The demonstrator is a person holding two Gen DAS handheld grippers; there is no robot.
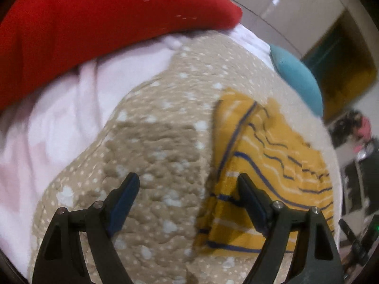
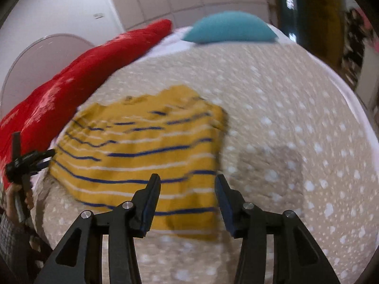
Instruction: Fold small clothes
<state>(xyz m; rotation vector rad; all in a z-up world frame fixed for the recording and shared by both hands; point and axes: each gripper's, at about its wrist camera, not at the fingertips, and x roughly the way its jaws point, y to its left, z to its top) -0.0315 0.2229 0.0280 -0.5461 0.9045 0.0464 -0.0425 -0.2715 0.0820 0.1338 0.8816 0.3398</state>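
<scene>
A small mustard-yellow garment with navy and white stripes lies on a beige dotted bedspread. In the left wrist view it is right of centre, partly folded over, and my left gripper is open and empty just above its left edge. In the right wrist view the garment lies spread out ahead. My right gripper is open and empty over its near right edge. The left gripper also shows at the far left of that view.
A red blanket lies along the far side of the bed over white sheets. A teal pillow sits at the head. White walls and a dark doorway lie beyond.
</scene>
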